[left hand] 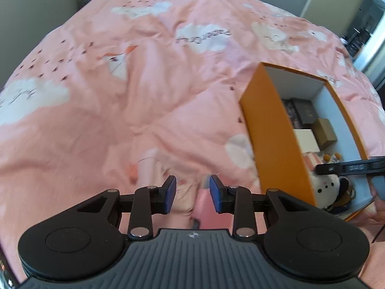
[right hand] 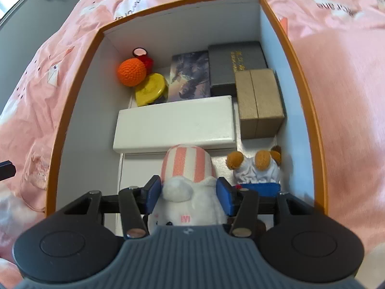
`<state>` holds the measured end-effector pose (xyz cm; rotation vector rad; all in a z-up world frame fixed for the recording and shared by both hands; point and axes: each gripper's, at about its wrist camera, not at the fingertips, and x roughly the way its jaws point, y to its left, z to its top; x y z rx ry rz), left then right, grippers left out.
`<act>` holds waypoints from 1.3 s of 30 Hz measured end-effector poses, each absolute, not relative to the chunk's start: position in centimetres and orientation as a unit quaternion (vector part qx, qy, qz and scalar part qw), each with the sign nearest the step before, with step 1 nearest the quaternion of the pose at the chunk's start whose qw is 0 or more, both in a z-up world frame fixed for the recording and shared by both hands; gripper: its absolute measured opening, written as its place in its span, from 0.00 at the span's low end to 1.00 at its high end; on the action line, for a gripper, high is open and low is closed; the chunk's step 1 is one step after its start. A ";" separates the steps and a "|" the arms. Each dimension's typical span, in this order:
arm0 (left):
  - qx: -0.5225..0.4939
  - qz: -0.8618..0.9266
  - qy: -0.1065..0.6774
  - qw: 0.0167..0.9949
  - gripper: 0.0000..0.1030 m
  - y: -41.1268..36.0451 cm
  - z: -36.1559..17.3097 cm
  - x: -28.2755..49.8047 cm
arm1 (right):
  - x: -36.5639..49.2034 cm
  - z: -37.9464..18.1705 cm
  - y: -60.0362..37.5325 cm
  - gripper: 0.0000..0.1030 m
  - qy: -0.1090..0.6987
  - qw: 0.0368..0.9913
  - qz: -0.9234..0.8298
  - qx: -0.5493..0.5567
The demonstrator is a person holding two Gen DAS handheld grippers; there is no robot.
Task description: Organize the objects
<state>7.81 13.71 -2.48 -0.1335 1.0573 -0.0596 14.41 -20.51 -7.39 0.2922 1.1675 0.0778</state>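
Note:
An orange box (right hand: 168,2) with white inner walls lies open on a pink quilt. Inside it, my right gripper (right hand: 189,192) is shut on a white plush toy with a pink-striped hat (right hand: 185,166), both blue pads pressing its sides at the box's near end. In the left wrist view the same box (left hand: 272,130) stands to the right, with the plush toy (left hand: 324,185) under a black finger of the right gripper. My left gripper (left hand: 192,192) hovers over the quilt (left hand: 144,84) beside the box, its jaws apart. A blurred pink shape (left hand: 204,204) lies under its right finger, ungripped.
The box also holds a white case (right hand: 175,122), a tan box (right hand: 259,101), a dark grey box (right hand: 235,60), a picture card (right hand: 190,74), an orange crochet ball (right hand: 131,71), a yellow lid (right hand: 151,89) and a small brown-eared toy (right hand: 255,166). Quilt surrounds the box.

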 end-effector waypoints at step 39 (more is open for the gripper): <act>-0.128 0.049 0.495 0.858 0.41 20.0 -6.3 4.4 | 18.0 -9.8 1.4 0.76 0.595 0.788 0.149 0.045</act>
